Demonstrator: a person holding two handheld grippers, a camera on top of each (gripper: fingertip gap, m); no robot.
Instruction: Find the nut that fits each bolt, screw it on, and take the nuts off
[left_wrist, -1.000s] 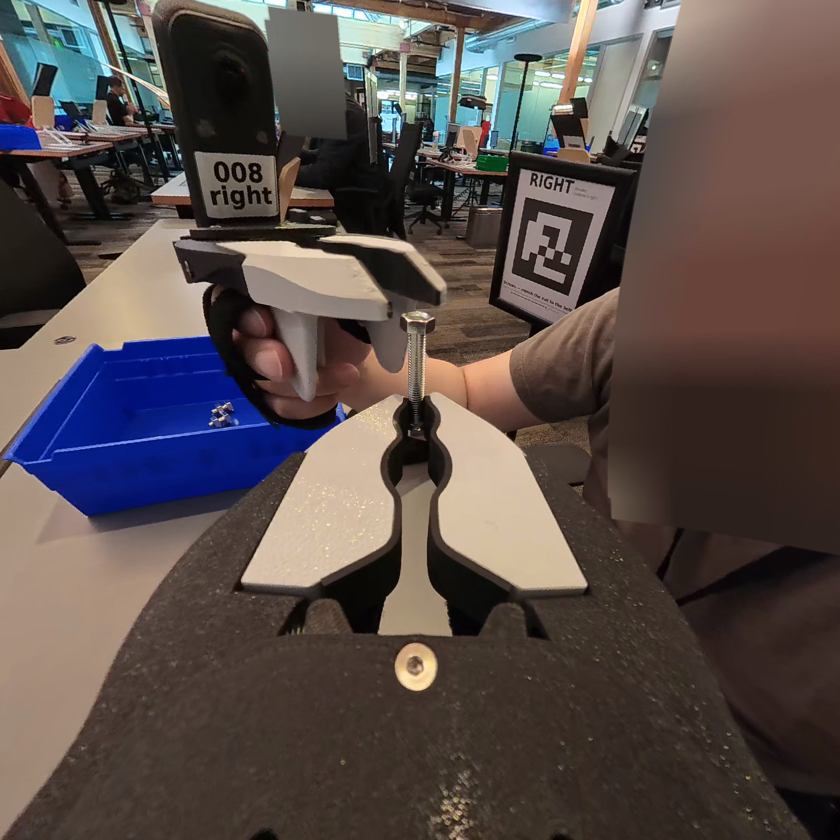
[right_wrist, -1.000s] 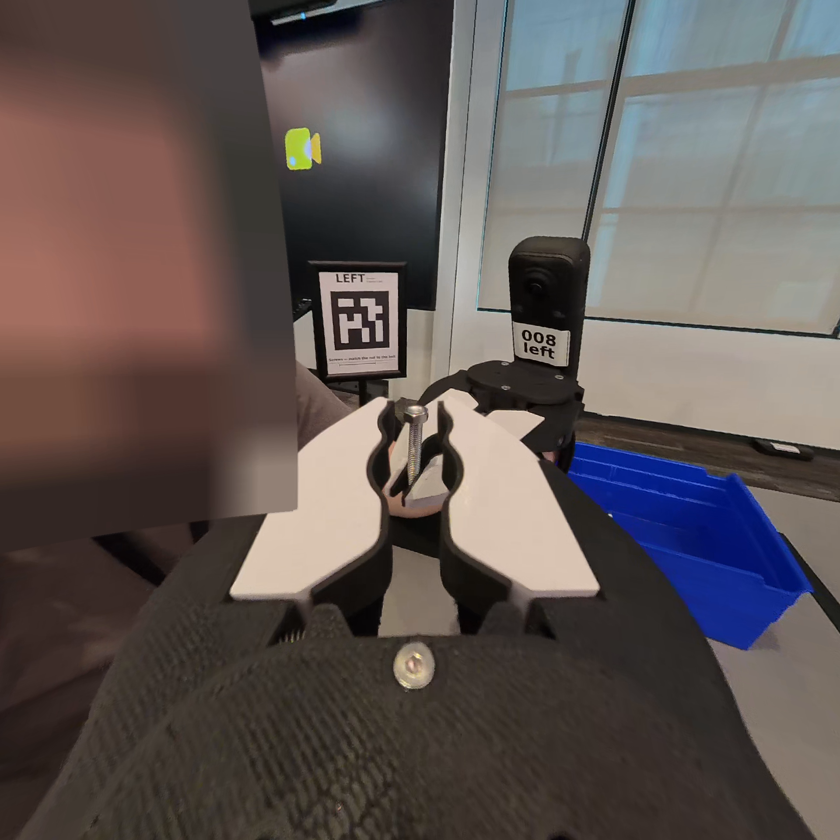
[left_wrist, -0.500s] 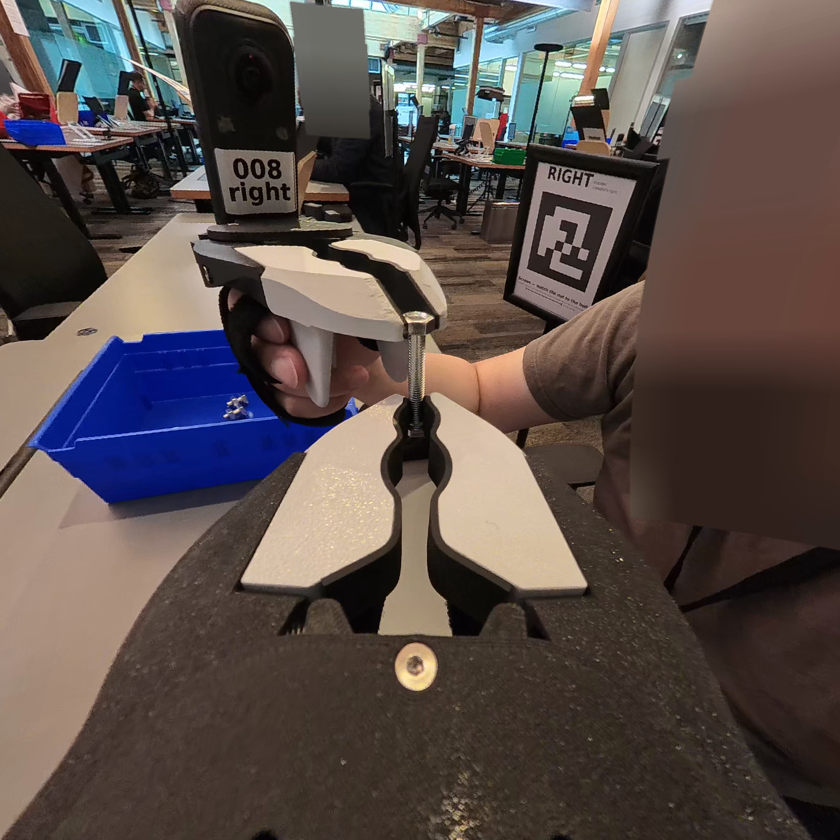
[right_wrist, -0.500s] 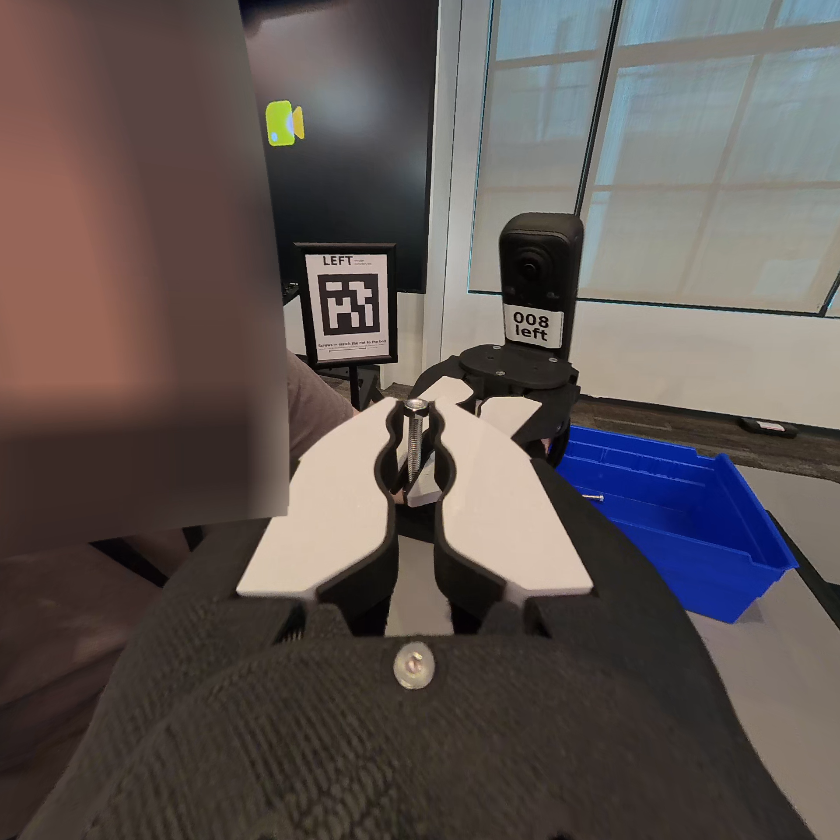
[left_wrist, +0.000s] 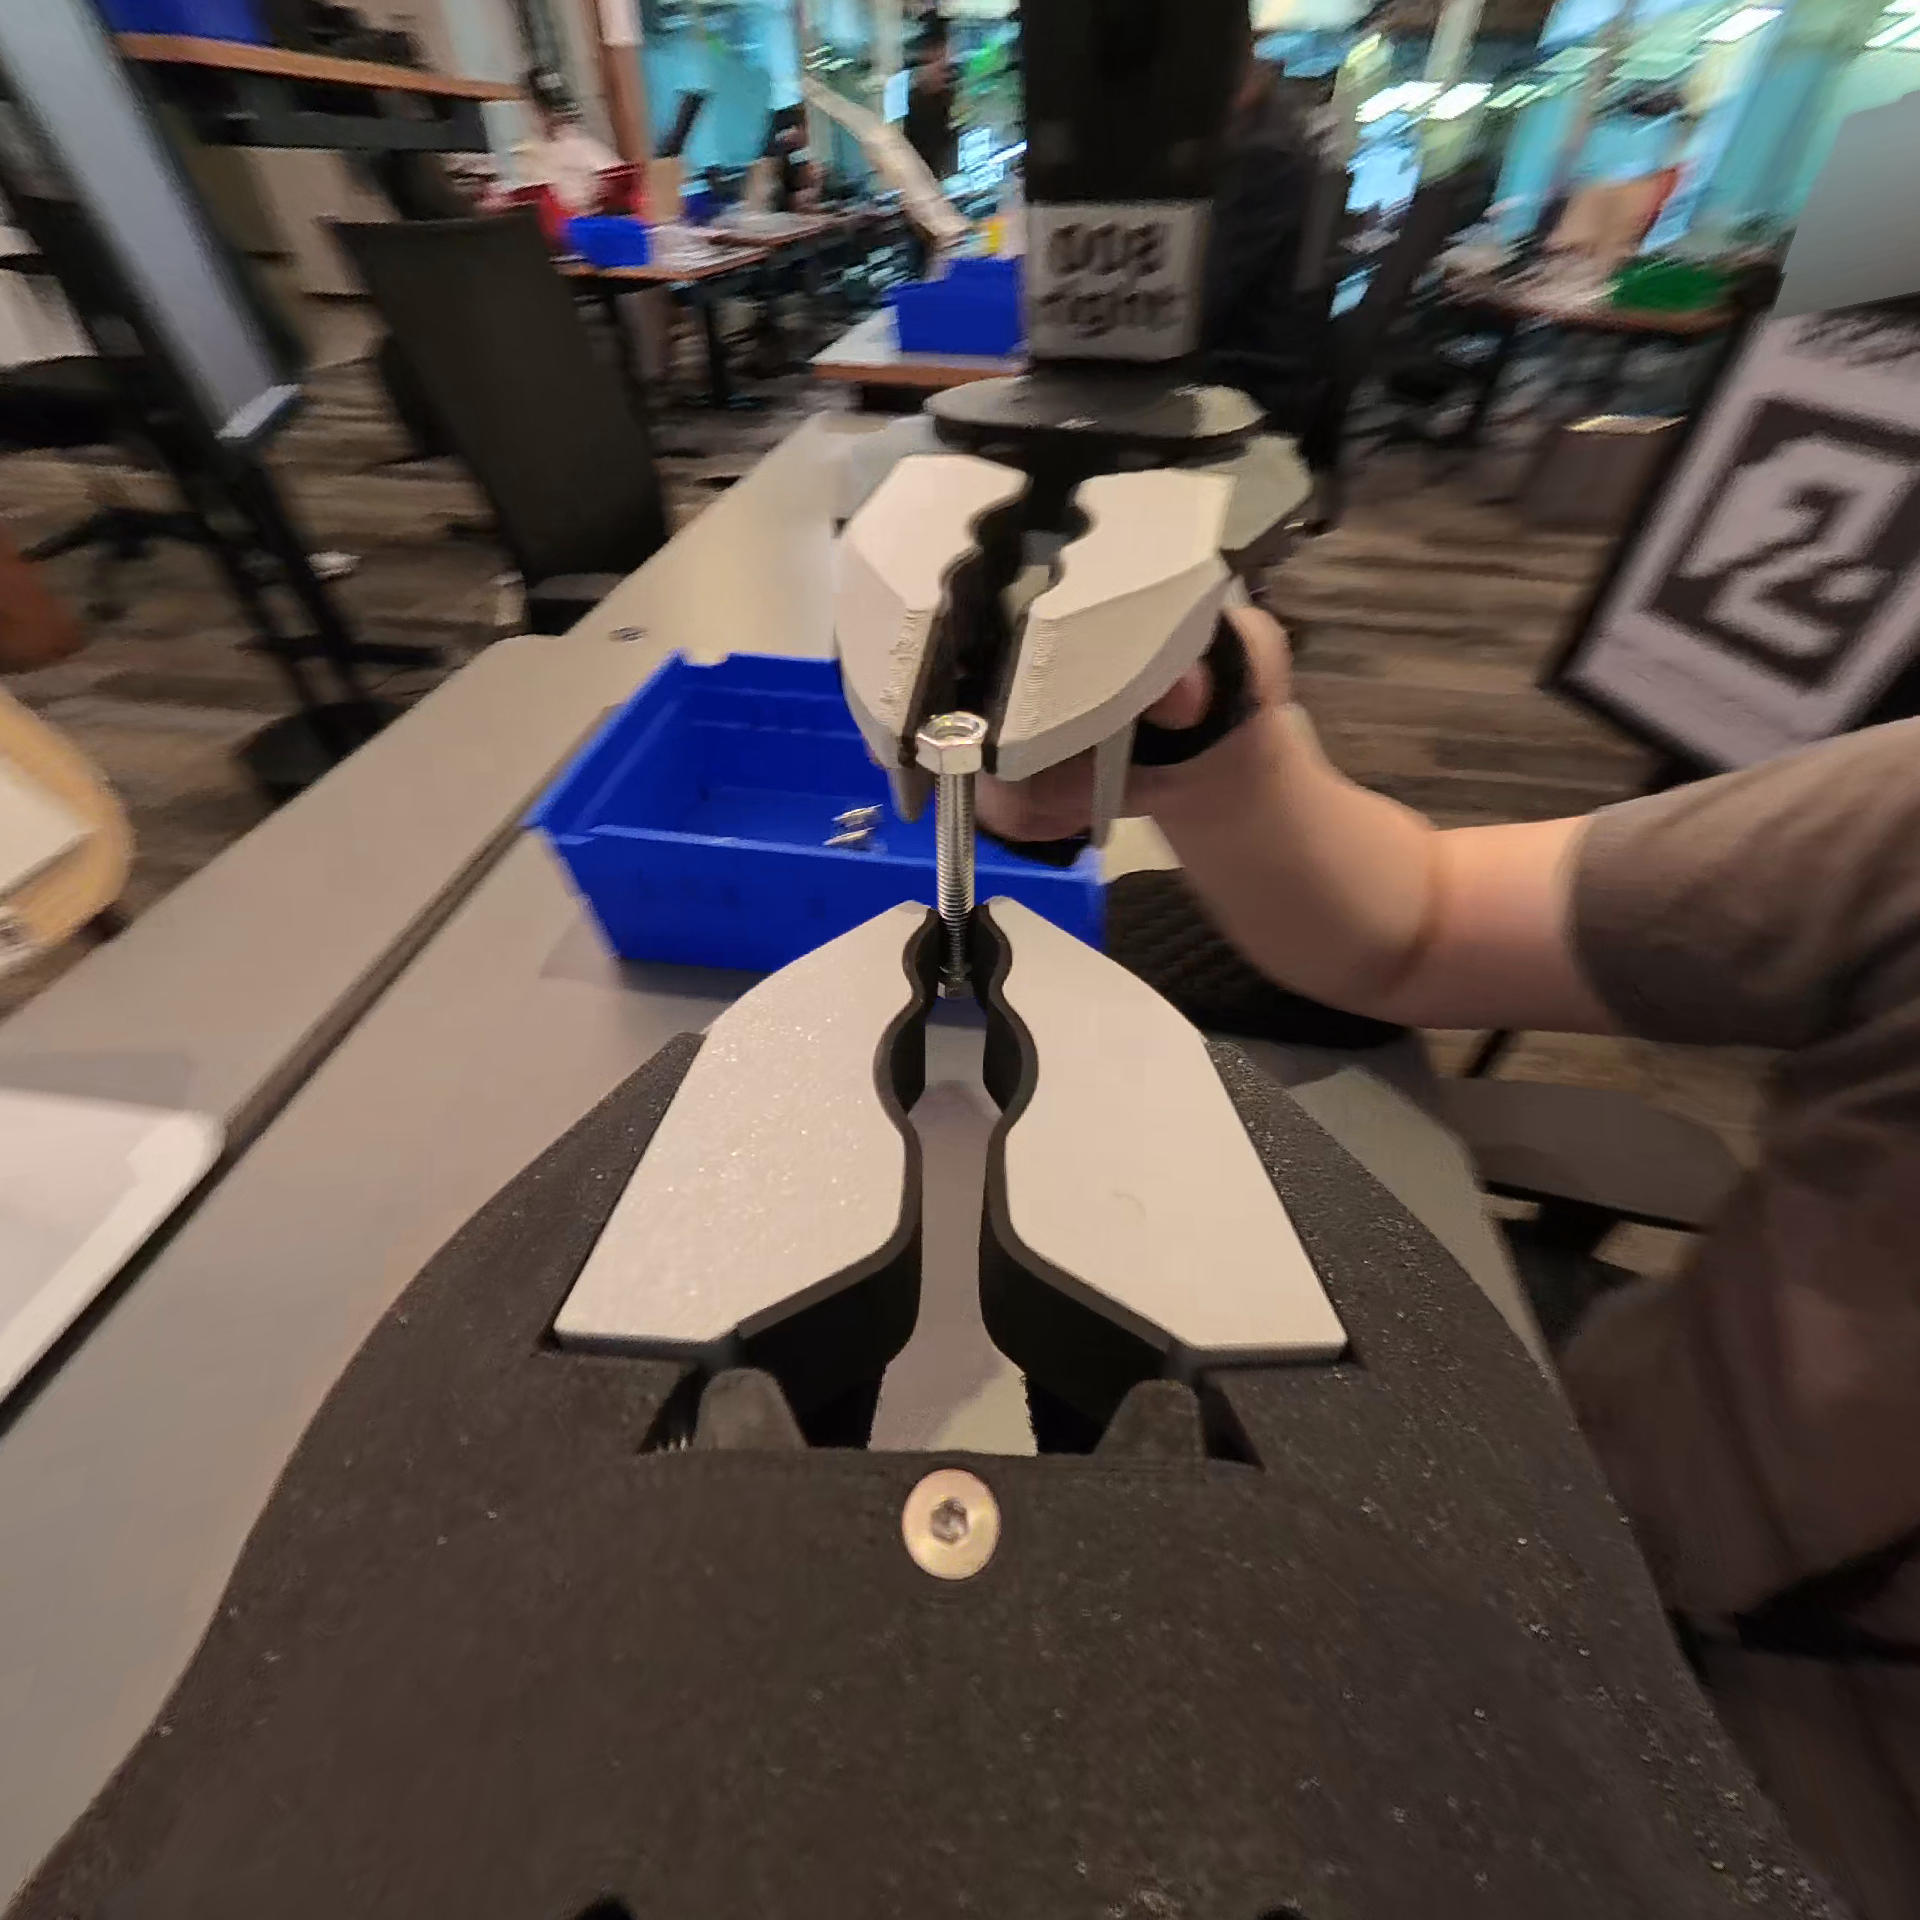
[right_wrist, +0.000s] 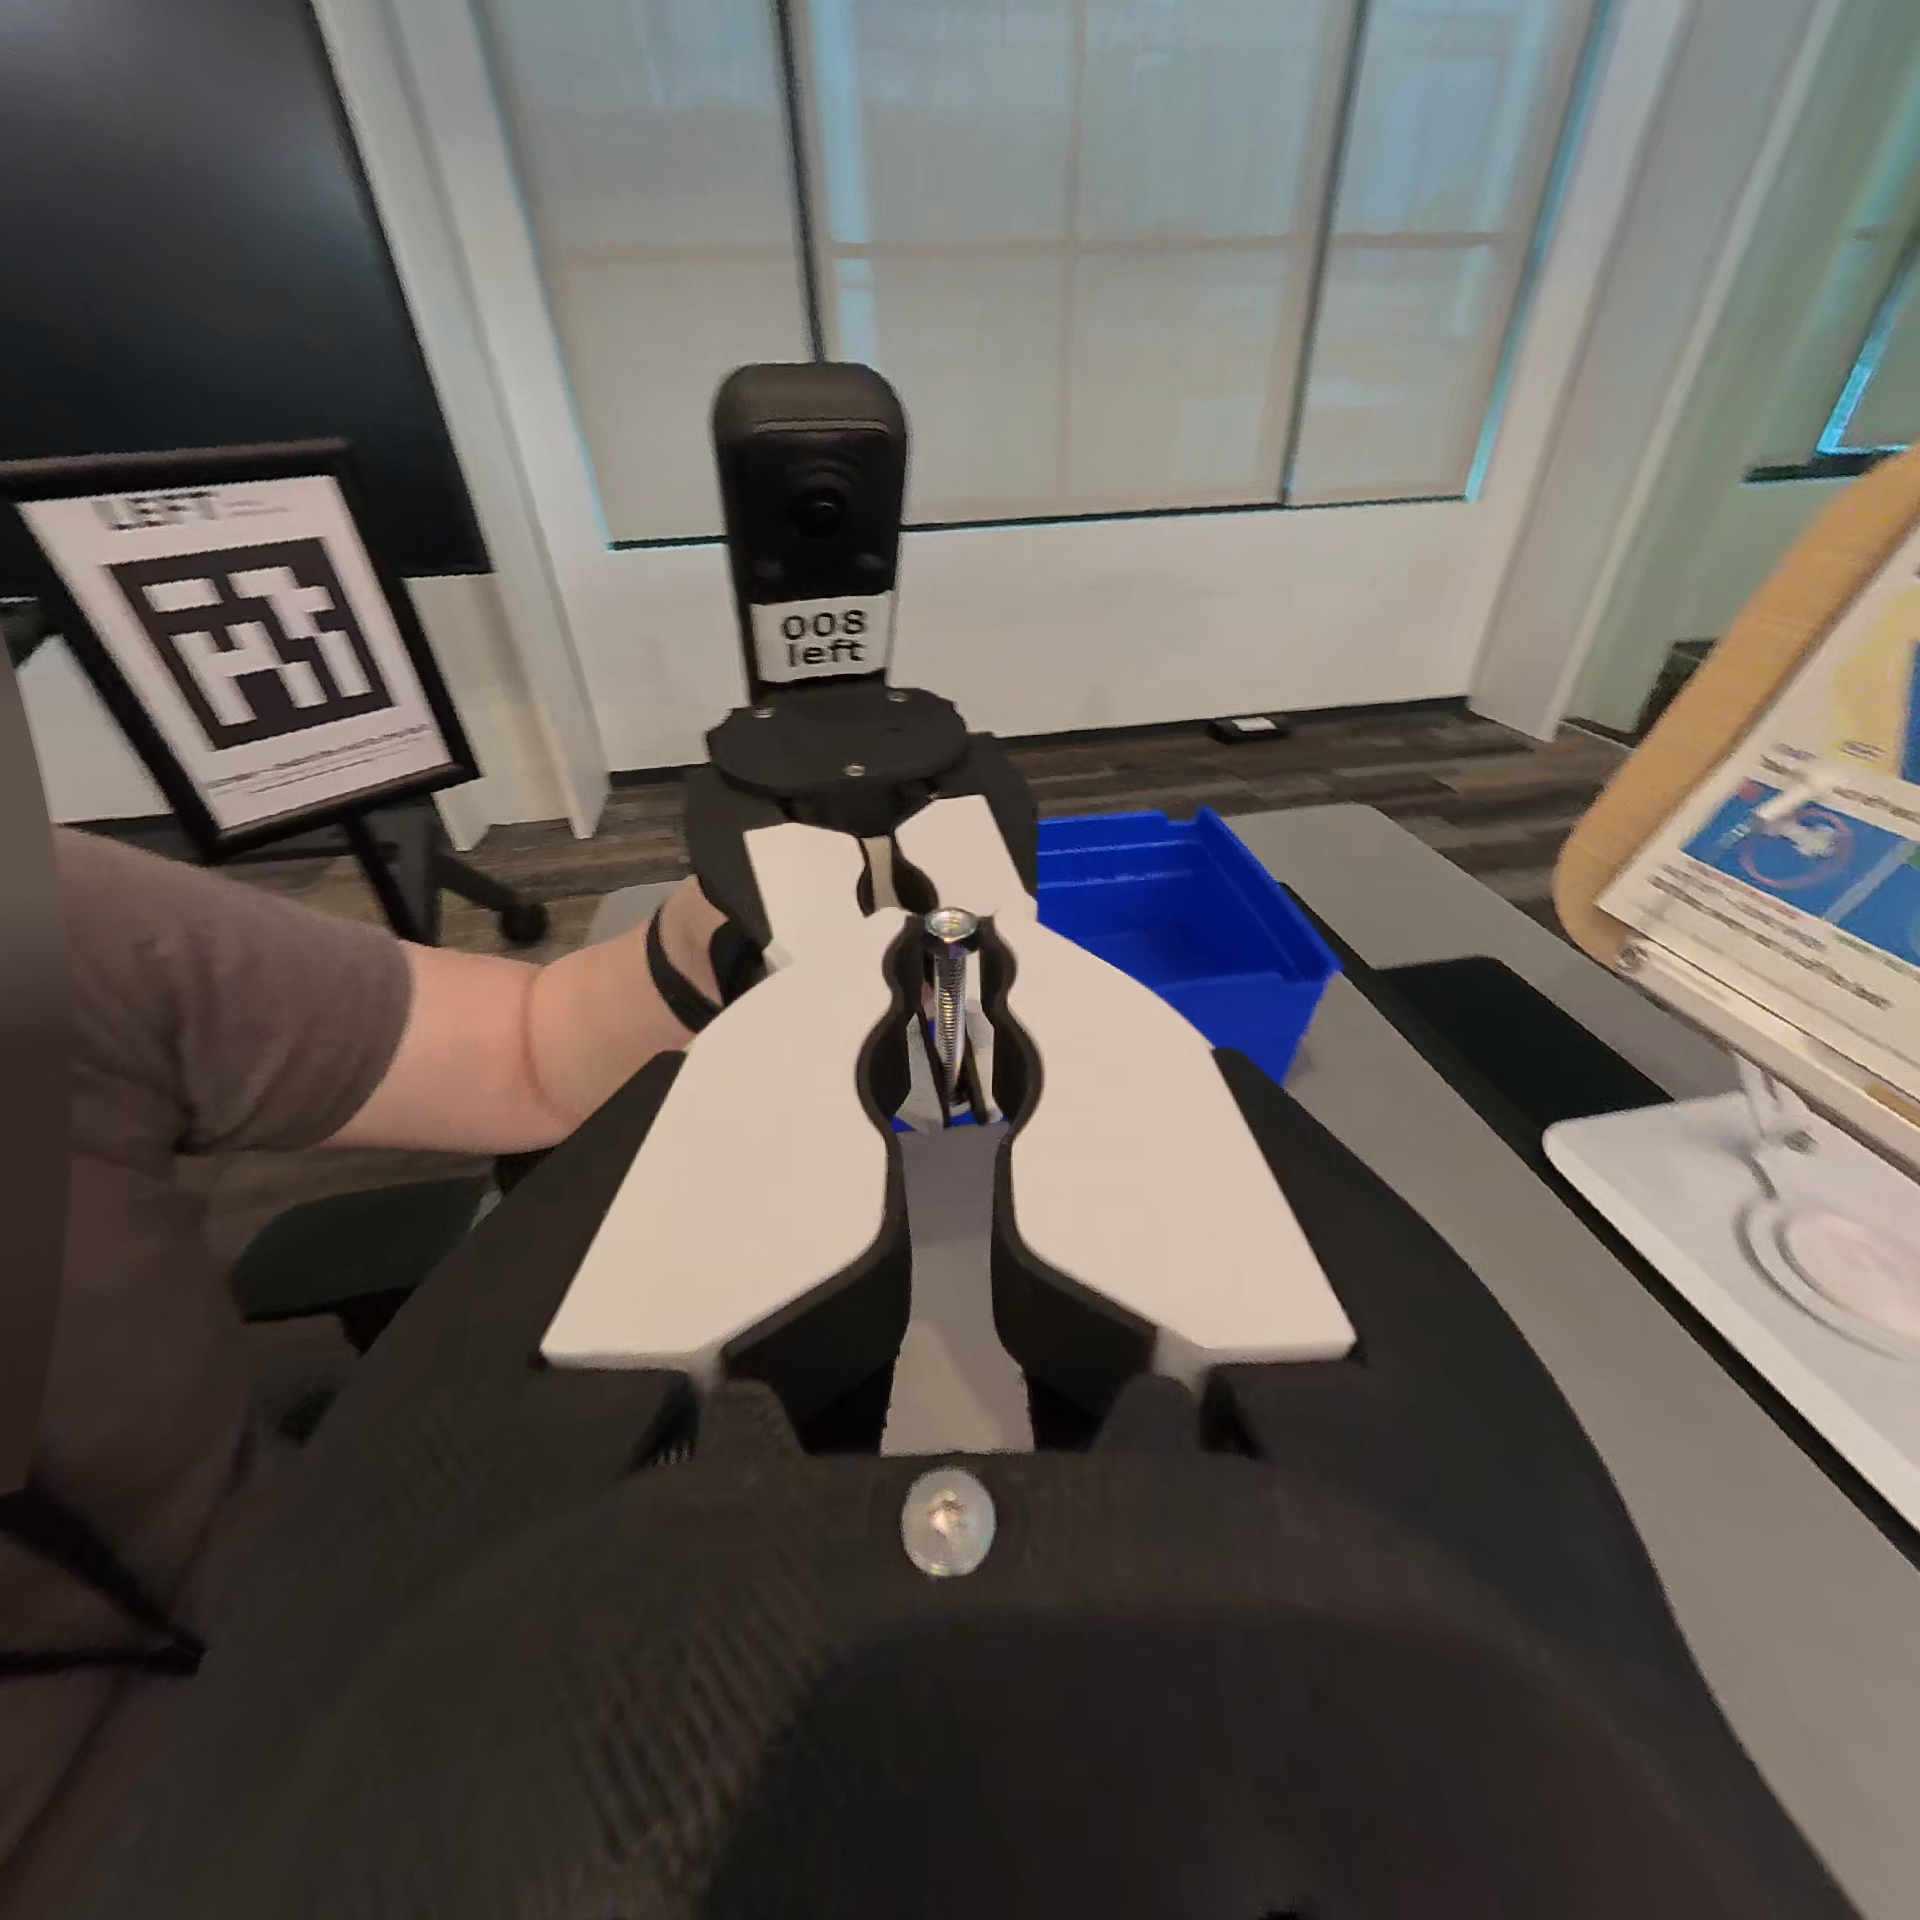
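A long silver bolt (left_wrist: 953, 831) stands upright, hex head on top. My left gripper (left_wrist: 956, 914) is shut on the bolt's lower end. My right gripper (left_wrist: 961, 732) faces it from the far side, with its fingertips closed around the bolt's head. In the right wrist view the head sits between my right gripper's tips (right_wrist: 951, 920) and the bolt shaft (right_wrist: 948, 997) runs down to the left gripper (right_wrist: 945, 1112). A blue bin (left_wrist: 727, 904) behind the bolt holds a few small silver fasteners (left_wrist: 852, 826). I cannot make out a nut on the bolt.
The grey table (left_wrist: 312, 1039) carries the blue bin (right_wrist: 1195, 987). A framed marker sign (left_wrist: 1787, 540) stands right, another one (right_wrist: 260, 644) left in the right wrist view. A tilted instruction board (right_wrist: 1766, 935) on a white base is at the right. Office chairs stand beyond. Only a small space, under 4 cm, lies between the two pairs of fingers.
The right gripper has swung round the bolt head and now faces the left gripper head-on. Both views have panned. The bolt stays upright in the left gripper.
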